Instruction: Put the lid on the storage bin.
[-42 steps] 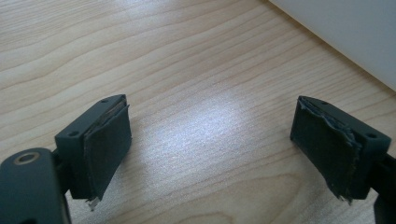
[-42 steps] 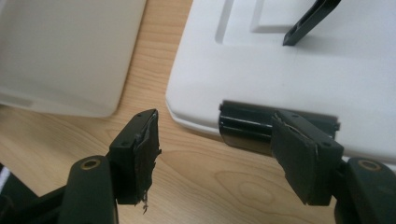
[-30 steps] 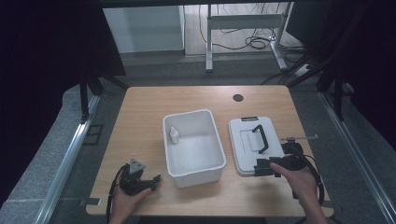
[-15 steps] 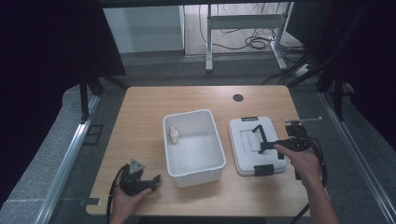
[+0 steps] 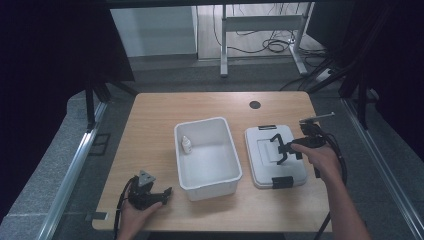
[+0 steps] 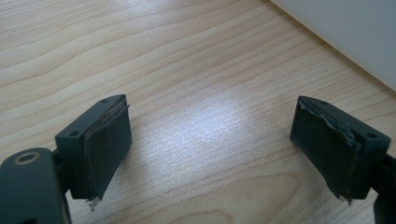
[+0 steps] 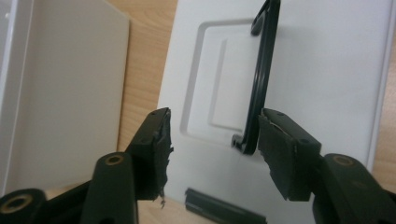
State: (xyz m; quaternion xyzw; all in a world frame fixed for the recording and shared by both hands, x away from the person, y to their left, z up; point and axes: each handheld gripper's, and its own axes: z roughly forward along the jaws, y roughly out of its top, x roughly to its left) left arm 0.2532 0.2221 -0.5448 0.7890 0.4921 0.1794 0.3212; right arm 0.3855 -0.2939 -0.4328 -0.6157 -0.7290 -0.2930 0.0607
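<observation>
- You're in a lab: black curtains (image 5: 60,60) hem your wooden table (image 5: 150,130).
- Cables (image 5: 260,45) trail on the floor behind a metal stand (image 5: 260,22).

bottle (image 5: 185,145) in bin (image 5: 206,186), lid (image 5: 296,170) right

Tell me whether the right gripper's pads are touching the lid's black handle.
Cannot tell. In the right gripper view the handle stands between the closing pads, hard against one; no plain gap or contact shows.

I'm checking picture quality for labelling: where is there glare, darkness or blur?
High view: dark surroundings, evenly lit table. Left gripper view: a bright glare patch on the wood between the left gripper pads. Right gripper view: the lid and its handle look soft and washed out.
</observation>
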